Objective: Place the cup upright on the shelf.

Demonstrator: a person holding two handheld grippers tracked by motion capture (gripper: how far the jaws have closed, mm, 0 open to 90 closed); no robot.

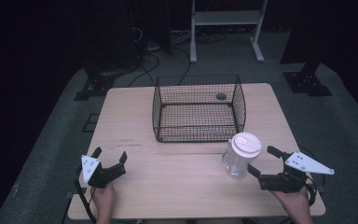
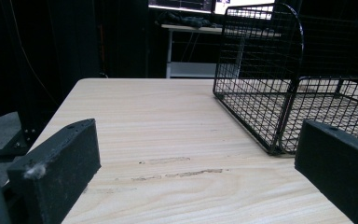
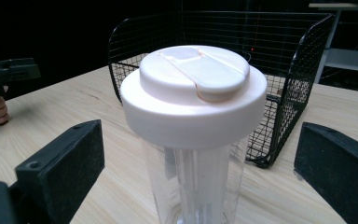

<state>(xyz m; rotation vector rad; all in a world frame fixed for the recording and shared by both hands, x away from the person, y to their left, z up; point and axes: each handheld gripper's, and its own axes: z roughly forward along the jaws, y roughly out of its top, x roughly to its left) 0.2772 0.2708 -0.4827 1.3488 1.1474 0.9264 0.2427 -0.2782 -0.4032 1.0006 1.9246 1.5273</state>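
Just in front of the wire basket (image 1: 198, 108) stood a clear jar (image 1: 239, 158) with a white lid. Right of the jar, the right gripper (image 1: 263, 162) gaped wide, empty. Far left of it, the left gripper (image 1: 109, 155) also gaped, empty.

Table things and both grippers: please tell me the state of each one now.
clear jar: upright, white lid on, beside the basket.
wire basket: upright, open top, one small dark thing inside at the back.
left gripper: open, holding nothing.
right gripper: open, at the jar, not gripping.
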